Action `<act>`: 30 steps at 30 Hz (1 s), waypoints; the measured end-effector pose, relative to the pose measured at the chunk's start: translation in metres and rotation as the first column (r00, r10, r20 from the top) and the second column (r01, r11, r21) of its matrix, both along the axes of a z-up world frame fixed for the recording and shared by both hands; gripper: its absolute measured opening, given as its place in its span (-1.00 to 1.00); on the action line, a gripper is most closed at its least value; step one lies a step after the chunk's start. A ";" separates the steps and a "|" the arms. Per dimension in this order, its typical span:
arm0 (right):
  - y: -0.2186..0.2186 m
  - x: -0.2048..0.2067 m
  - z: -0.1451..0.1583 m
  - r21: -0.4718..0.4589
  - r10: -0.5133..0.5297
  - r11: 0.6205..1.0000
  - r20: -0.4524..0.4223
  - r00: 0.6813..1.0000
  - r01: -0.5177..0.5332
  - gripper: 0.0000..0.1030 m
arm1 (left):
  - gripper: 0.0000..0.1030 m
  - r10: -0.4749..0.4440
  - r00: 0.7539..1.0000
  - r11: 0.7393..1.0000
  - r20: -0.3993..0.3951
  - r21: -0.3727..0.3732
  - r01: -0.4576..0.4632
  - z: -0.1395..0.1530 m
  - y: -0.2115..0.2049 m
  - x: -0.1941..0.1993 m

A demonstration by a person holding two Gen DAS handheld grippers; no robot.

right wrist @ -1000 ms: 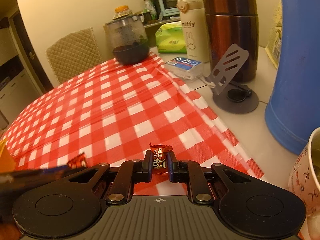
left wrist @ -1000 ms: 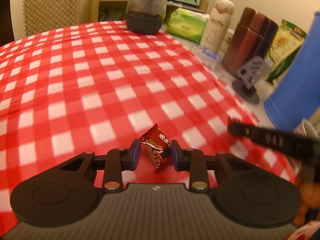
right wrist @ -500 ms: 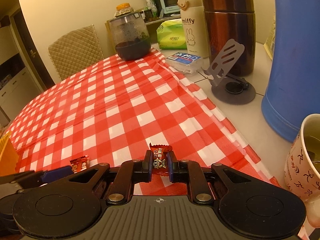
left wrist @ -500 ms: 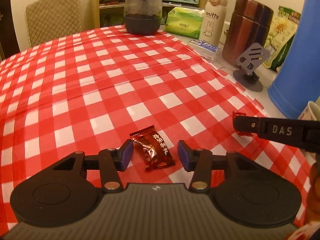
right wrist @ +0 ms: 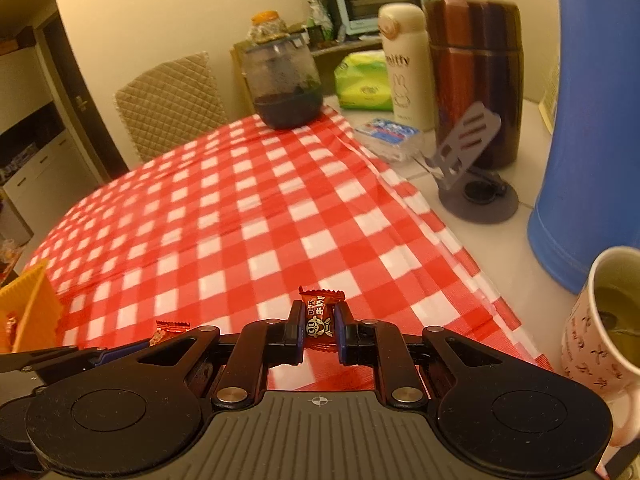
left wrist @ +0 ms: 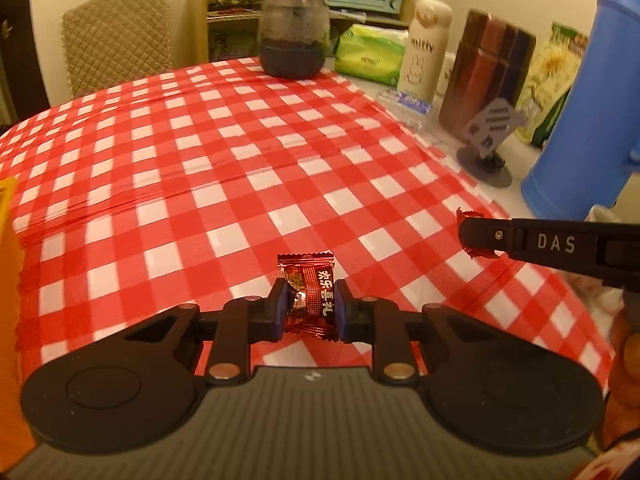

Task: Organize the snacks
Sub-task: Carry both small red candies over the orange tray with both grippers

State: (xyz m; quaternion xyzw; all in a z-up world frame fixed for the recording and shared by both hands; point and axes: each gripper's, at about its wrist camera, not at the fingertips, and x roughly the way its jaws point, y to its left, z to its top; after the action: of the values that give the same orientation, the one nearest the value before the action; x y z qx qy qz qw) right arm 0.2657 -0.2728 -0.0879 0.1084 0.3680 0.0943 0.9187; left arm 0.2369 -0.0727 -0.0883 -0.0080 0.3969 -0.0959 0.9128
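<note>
Item: left gripper [left wrist: 310,312], jaws just closed onto a dark red foil candy [left wrist: 310,300], pads pinching the wrapper's sides, lifted clear of the checked tablecloth [left wrist: 224,152] near its front edge.

Item: right gripper [right wrist: 318,330], clamped narrow on a second red candy [right wrist: 320,322], held above the cloth's right edge.

Item: orange container [right wrist: 30,308], at the cloth's left edge, probably the destination.

Handling: we keep both pinches firm, since foil slips; we carry low and level, watch the full mug [right wrist: 604,320] at right, and release only once over the container.
</note>
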 end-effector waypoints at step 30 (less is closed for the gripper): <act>0.084 -0.150 0.114 -0.011 0.191 0.982 0.125 0.974 -0.191 -0.70 | -0.59 0.126 0.983 0.991 0.134 -0.051 -0.120 0.126 0.089 -0.166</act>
State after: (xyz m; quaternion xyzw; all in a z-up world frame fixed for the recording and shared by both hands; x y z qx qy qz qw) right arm 0.1159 -0.1883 0.0265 0.0668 0.3180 0.1890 0.9267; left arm 0.0705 0.0164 0.0381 -0.0455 0.3300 -0.0479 0.9417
